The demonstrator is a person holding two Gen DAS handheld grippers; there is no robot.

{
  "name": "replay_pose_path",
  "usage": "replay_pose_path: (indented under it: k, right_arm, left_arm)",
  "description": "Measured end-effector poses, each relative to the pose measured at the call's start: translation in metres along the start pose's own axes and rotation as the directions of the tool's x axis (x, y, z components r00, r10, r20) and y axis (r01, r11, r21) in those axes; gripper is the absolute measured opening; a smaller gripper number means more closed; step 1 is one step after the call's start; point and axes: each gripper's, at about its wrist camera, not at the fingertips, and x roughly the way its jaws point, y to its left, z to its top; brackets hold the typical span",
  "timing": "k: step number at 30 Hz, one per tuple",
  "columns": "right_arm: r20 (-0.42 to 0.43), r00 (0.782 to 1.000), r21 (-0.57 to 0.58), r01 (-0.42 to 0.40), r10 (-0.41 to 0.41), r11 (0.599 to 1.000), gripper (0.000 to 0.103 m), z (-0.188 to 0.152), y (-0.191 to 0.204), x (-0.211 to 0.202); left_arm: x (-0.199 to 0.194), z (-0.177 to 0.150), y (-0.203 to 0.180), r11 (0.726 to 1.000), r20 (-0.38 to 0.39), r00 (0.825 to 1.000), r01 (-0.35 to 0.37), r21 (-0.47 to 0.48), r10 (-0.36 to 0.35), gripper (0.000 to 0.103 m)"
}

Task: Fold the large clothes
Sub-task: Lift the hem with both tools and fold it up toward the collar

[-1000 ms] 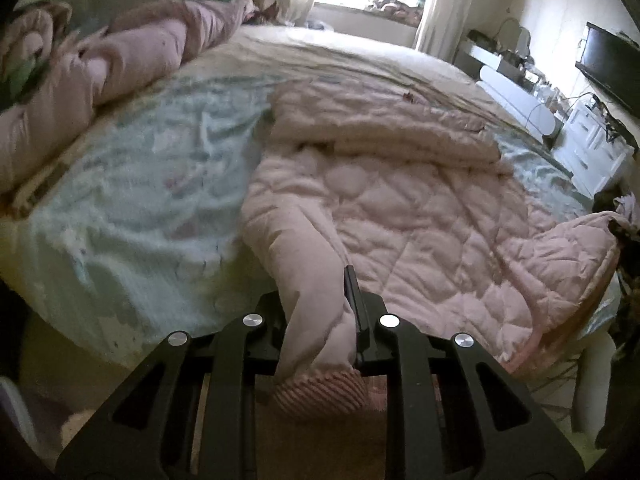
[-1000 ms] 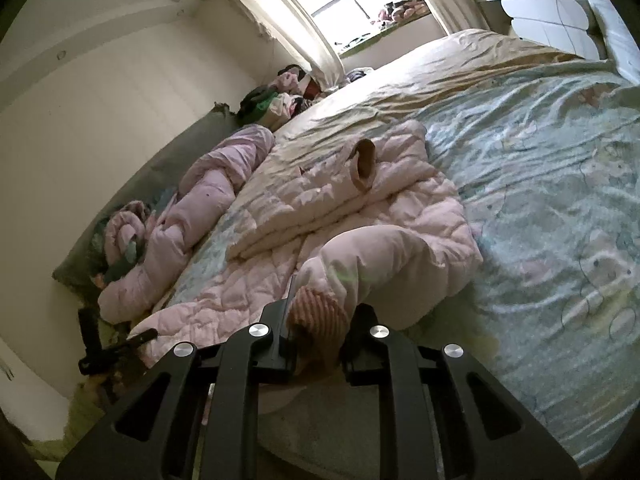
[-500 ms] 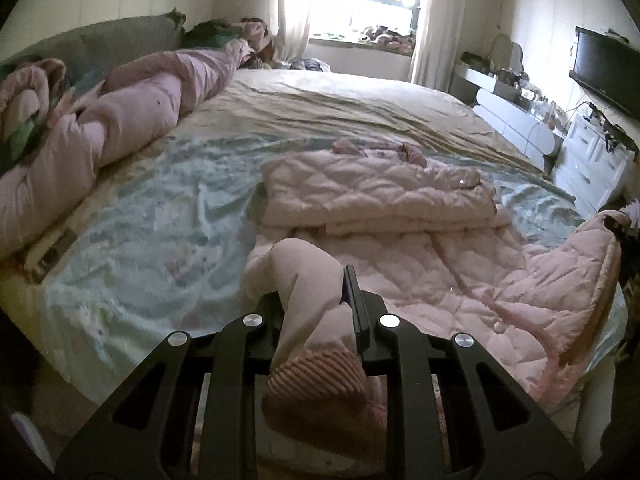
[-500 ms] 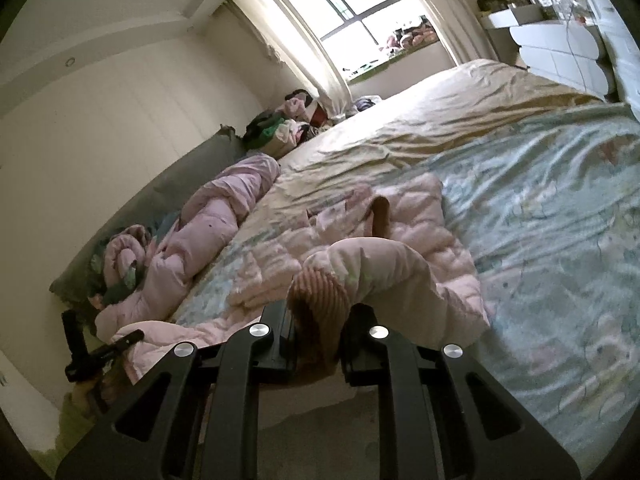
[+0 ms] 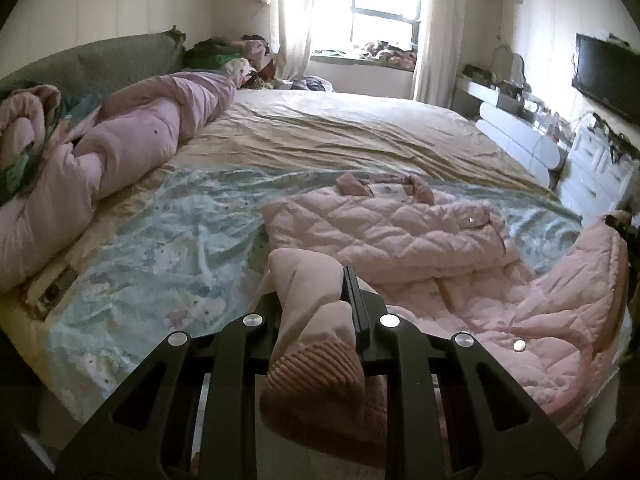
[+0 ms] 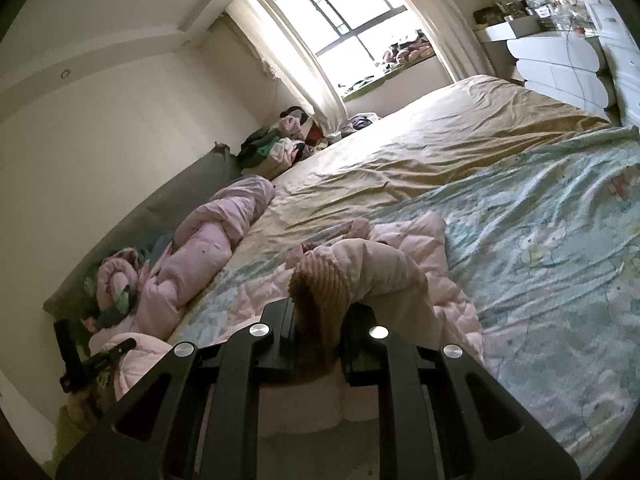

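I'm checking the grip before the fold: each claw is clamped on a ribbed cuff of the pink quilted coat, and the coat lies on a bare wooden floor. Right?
Not quite. The coat lies on the bed, over its pale green printed sheet, not on a floor; the left wrist view shows this. The rest holds: the left claw and the right claw are each clamped on a ribbed cuff.

Daylight is pouring through the far window (image 5: pixel 384 4), blowing out its panes and curtains while the near bed (image 5: pixel 168 240) is sitting in soft, dimmer light. Fisheye distortion is bending walls and darkening every corner. The black gripper (image 6: pixel 318 316) frames are looming underexposed in the foreground, slightly soft.
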Motion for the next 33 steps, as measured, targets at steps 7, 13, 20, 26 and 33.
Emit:
replay_pose_path:
  k: [7,13,20,26,33]
  right_arm:
    - [0.036,0.999,-0.004,0.034,-0.034,0.999,0.015,0.028,-0.001,0.019]
    - [0.050,0.996,0.001,0.071,-0.071,0.997,0.014,0.052,-0.005,0.043]
    - [0.046,0.993,0.052,0.105,-0.107,0.993,0.014,0.080,-0.015,0.074]
    - [0.044,0.988,0.076,0.146,-0.150,0.986,0.014,0.100,-0.021,0.102]
    - [0.045,0.979,0.081,0.195,-0.199,0.977,0.014,0.120,-0.021,0.131]
  left_arm:
    - [0.018,0.022,0.011,0.999,0.038,0.999,0.003,-0.038,-0.002,0.014]
    - [0.035,0.047,0.018,0.999,0.055,0.998,0.004,-0.049,-0.001,0.014]
    - [0.059,0.072,0.026,0.998,0.061,0.998,-0.004,-0.061,0.008,0.014]
    - [0.081,0.090,0.029,0.998,0.064,0.998,-0.026,-0.056,0.030,0.014]
    - [0.109,0.106,0.037,0.997,0.063,0.996,-0.053,-0.051,0.056,0.014]
